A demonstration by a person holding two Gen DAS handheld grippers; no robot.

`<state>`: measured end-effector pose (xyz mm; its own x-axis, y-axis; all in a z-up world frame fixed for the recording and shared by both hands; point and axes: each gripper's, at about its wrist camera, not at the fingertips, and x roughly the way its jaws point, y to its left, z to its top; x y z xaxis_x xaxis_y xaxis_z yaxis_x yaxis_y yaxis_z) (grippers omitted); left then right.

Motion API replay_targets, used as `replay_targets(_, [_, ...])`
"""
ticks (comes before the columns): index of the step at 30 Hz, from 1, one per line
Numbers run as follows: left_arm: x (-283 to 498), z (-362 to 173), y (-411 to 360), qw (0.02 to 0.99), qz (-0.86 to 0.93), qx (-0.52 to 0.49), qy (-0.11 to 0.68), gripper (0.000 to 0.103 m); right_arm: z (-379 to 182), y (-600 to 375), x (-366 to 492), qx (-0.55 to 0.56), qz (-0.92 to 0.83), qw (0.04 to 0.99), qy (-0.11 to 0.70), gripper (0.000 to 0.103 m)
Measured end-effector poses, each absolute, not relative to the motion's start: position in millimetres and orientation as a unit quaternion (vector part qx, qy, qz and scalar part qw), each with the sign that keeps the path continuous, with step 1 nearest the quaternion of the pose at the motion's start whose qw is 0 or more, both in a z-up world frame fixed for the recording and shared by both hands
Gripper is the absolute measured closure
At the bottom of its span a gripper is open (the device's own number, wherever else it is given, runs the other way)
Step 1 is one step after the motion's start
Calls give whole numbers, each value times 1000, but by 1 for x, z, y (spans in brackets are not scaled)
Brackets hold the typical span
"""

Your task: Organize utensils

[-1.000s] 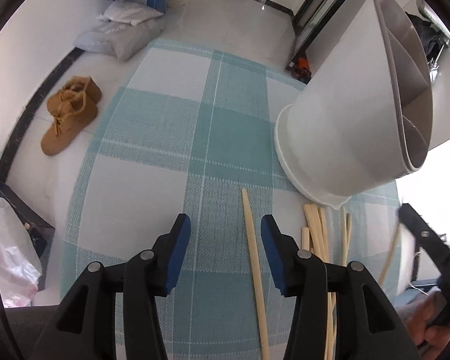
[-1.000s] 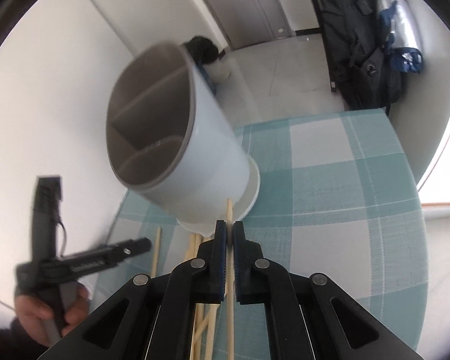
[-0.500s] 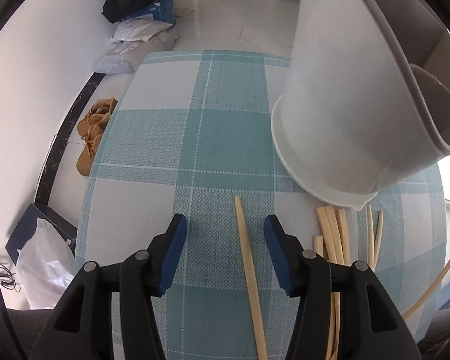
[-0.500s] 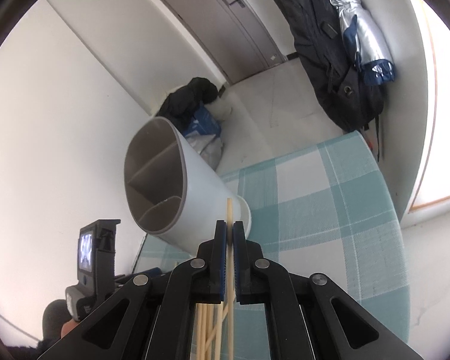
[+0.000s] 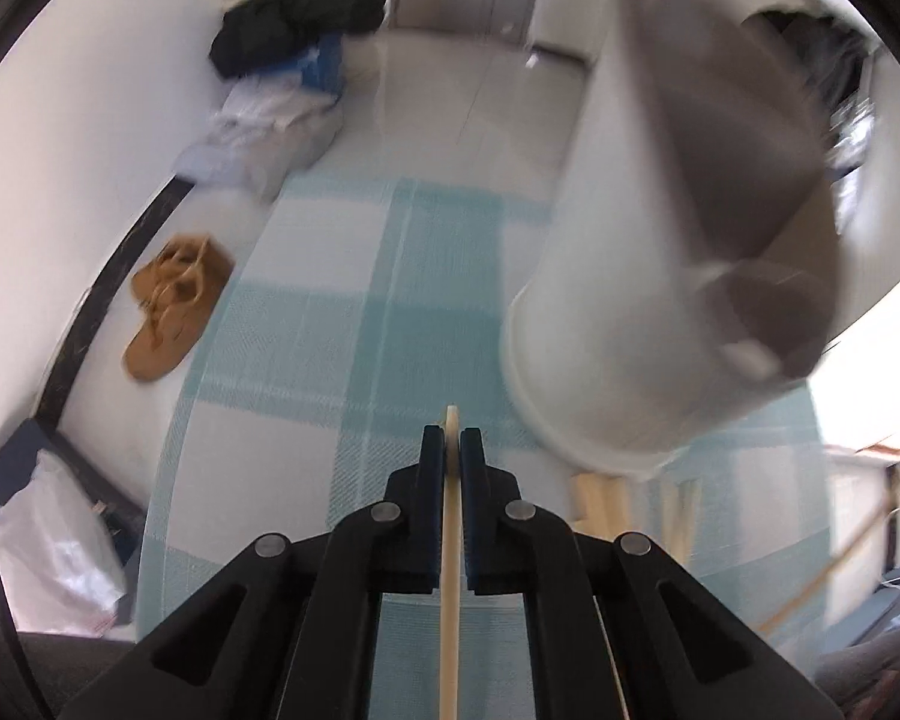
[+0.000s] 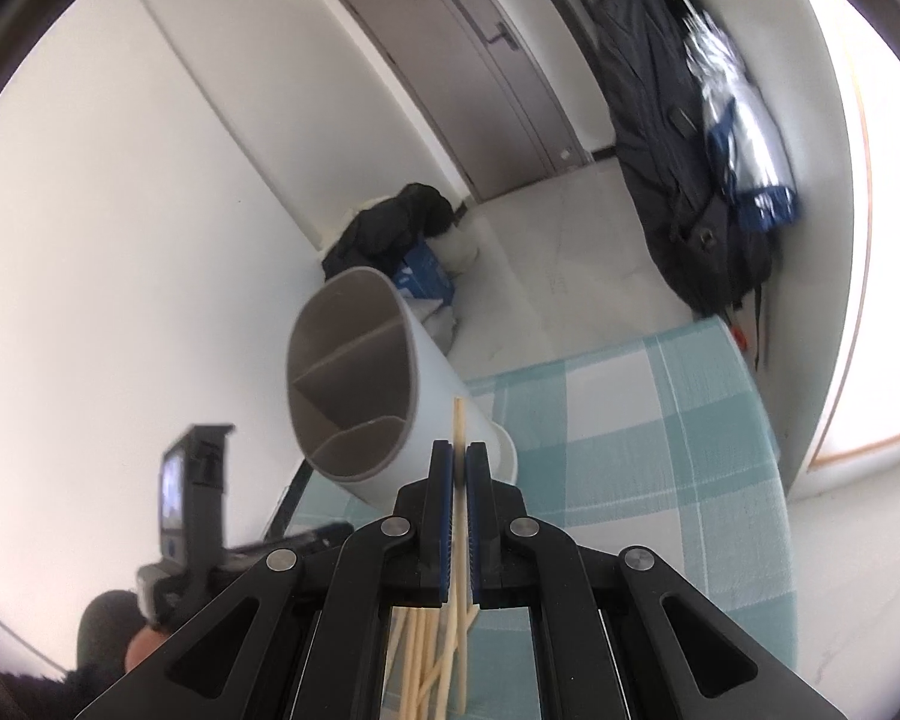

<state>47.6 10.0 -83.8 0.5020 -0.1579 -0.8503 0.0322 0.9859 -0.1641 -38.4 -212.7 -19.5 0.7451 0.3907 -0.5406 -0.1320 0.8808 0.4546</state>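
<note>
Wooden chopsticks: left gripper [image 5: 452, 450] clamps one chopstick [image 5: 450, 570], right gripper [image 6: 459, 468] clamps another [image 6: 459, 420] — none visible inside the white holder [image 6: 354, 396]; loose chopsticks [image 6: 420, 660] lie on the checked cloth [image 6: 660, 450] — early stage.

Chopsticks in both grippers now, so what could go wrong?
1. Each gripper, left and right, pinches one thin chopstick; it might twist or slip.
2. The holder has dividers, so a tip may catch on one.
3. Loose chopsticks lie below and could get knocked.
</note>
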Motion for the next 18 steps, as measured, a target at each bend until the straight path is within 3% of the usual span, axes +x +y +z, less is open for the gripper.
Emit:
replay_targets(8, [4, -24, 1, 913, -109, -64, 389, 102, -4, -195, -59, 142, 145, 934, 296, 100])
replay_targets(18, [-21, 5, 0, 930, -152, -59, 330, 102, 6, -176, -84, 92, 145, 949, 265, 100])
